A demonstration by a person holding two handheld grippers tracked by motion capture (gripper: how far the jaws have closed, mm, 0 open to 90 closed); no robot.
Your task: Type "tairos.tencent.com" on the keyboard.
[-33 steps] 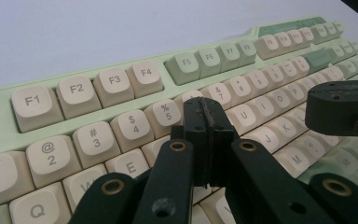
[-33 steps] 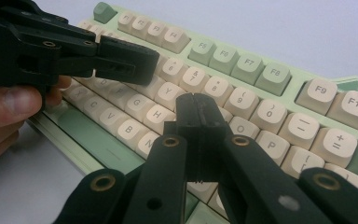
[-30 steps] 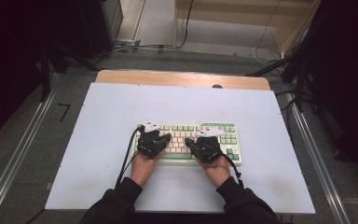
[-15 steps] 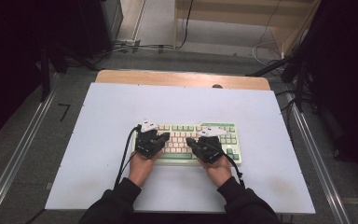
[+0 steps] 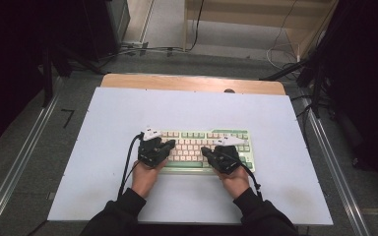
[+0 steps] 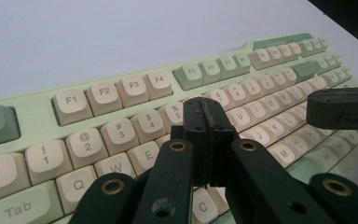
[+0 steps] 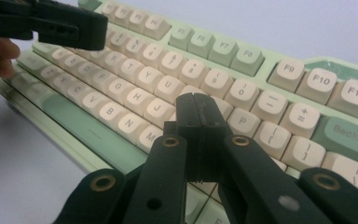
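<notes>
Left tongs and right tongs both closed, empty.

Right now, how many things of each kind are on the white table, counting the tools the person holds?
Keyboard: 1
Hand-held gripper: 2, the left hand-held gripper and the right hand-held gripper, both with jaws closed above the keys
Total: 3

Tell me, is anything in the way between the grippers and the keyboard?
Nothing visible. The left gripper and right gripper, jaws shut, sit right over the keyboard keys with nothing between.
</notes>
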